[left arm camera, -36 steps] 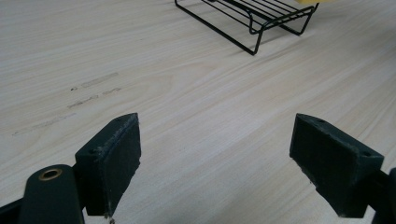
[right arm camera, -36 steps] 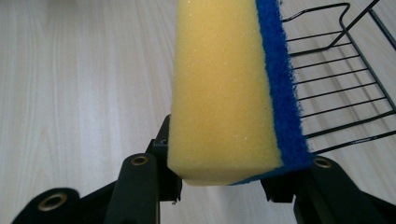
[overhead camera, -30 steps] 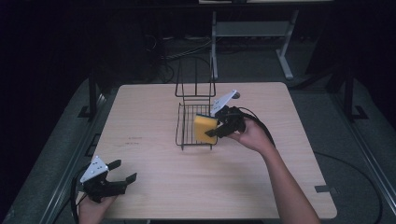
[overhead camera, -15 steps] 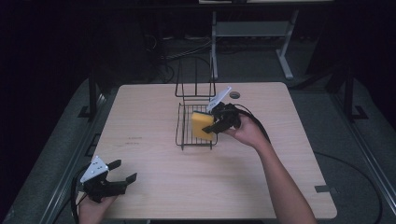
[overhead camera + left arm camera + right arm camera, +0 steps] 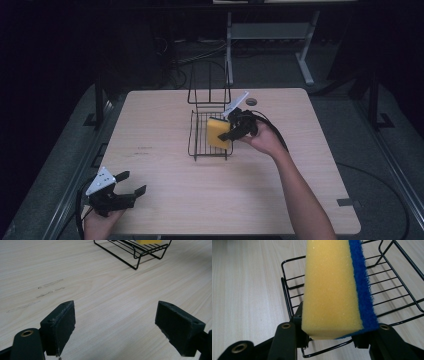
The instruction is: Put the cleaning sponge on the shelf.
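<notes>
From the high view, the right claw (image 5: 231,131) sits just right of the frame's centre, pinching a yellow sponge (image 5: 218,133) that stands on edge over the wire rack (image 5: 200,142); whether the sponge already touches the rack's bars cannot be told from here. The step in hand looks like setting the sponge into the rack, and doing it well would mean lowering it until its bottom edge rests on the bars before letting go, so it does not tip or drop between the wires. The left claw (image 5: 126,185) rests at the lower left of the frame, spread and empty, well apart from the rack. The pale wooden desk (image 5: 300,190) is bare apart from these things; beyond its far edge the room is dark, with cables on the floor and a light metal frame at the upper middle. In the left gripper view, the two black jaws stand wide apart over the wood grain, which bears a few faint scuffs at centre left, and the rack's corner shows at the top of the frame. In the right gripper view, the sponge fills the middle, squeezed at its lower end between the jaws, its blue scouring side toward the right of the frame, with the rack's thin bars below and behind it.
</notes>
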`<state>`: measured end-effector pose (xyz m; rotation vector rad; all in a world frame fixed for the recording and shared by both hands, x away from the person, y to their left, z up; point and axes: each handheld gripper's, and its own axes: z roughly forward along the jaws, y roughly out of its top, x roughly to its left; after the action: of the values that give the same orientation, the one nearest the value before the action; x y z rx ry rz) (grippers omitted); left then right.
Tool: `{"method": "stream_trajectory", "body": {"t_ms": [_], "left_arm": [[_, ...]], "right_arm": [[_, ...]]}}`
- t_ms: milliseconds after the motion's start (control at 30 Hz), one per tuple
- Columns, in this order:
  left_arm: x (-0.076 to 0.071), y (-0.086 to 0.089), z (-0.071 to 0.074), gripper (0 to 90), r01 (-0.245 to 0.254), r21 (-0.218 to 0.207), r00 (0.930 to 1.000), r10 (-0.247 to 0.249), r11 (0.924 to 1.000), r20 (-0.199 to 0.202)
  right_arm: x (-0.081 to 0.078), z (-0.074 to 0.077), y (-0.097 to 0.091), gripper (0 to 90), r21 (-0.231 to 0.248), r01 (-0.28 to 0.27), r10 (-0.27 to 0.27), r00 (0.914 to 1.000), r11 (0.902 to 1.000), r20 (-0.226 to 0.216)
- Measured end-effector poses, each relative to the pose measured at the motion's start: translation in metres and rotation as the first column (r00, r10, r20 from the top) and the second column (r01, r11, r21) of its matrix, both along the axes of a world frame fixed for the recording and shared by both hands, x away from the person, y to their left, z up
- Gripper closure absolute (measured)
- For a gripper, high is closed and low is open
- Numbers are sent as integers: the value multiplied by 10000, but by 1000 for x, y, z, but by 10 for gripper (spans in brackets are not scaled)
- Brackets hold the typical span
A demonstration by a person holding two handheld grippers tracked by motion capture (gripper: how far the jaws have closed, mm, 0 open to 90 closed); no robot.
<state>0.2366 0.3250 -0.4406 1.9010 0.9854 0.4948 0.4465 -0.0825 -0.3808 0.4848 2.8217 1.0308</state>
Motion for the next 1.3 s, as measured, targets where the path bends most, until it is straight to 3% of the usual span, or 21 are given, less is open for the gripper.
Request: {"method": "stream_trajectory", "body": {"t_ms": [700, 1300], "left_arm": [[1, 1, 0, 159, 23, 29, 10000, -23, 10000, -4], [1, -1, 0, 159, 34, 52, 10000, -34, 10000, -29]], "right_arm": [[10, -5, 4, 554, 87, 92, -89, 9996, 9999, -261], [6, -3, -3, 304, 120, 400, -396, 9989, 9991, -260]]}}
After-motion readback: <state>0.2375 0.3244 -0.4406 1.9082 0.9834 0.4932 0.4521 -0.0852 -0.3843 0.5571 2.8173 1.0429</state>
